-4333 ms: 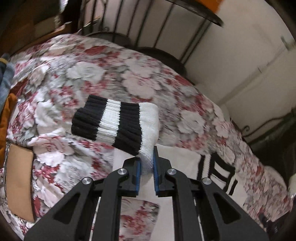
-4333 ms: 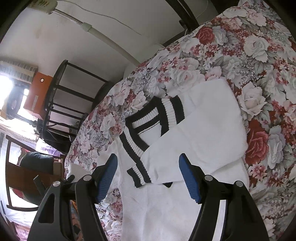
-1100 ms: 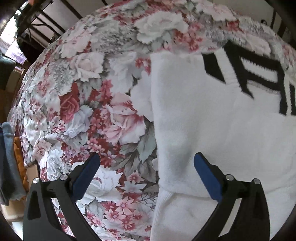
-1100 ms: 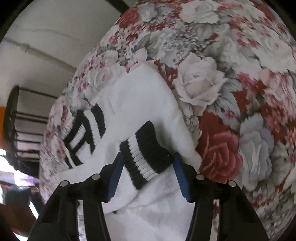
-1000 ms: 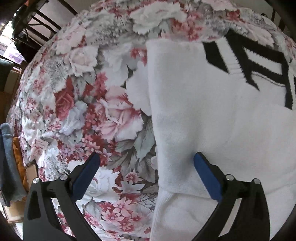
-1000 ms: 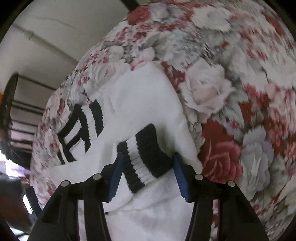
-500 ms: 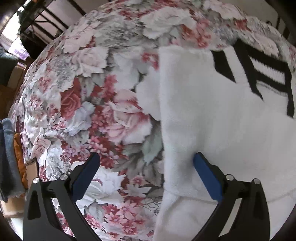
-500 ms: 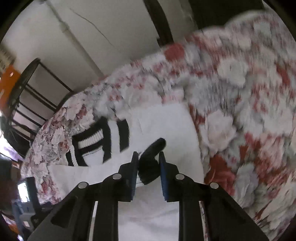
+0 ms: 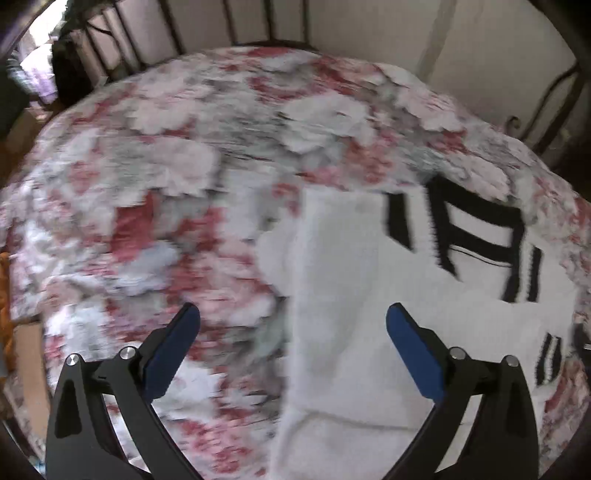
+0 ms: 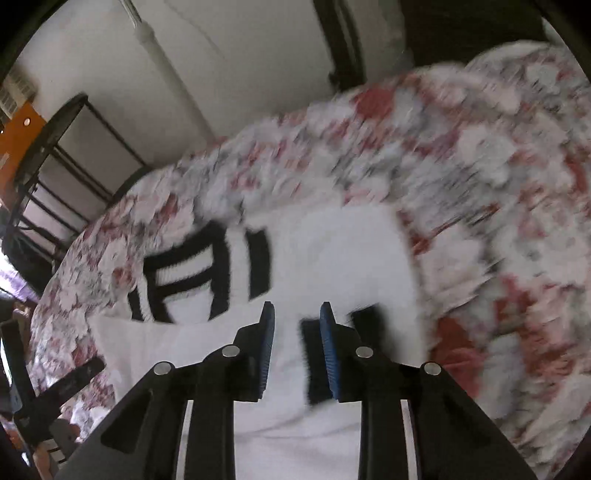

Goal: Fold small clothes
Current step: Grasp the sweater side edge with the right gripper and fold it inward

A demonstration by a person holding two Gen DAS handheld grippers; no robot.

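A white knit sweater point(image 9: 351, 280) with a black-striped collar point(image 9: 476, 236) lies on the floral bedspread point(image 9: 166, 184). My left gripper point(image 9: 291, 332) is open and empty above the sweater's left edge. In the right wrist view the sweater point(image 10: 332, 251) and its collar point(image 10: 199, 273) lie ahead. My right gripper point(image 10: 297, 328) has its jaws close together around the black-and-white sleeve cuff point(image 10: 314, 354), lifted over the sweater body. Both views are motion-blurred.
A dark metal bed frame point(image 9: 258, 22) stands against the white wall behind the bed. A black metal rack point(image 10: 55, 155) and an orange panel point(image 10: 18, 133) are at the left. The left gripper's finger point(image 10: 70, 380) shows at the lower left.
My right gripper closed on the sleeve cuff and lifted it over the sweater body. My left gripper stayed open and tilted up, away from the sweater's edge.
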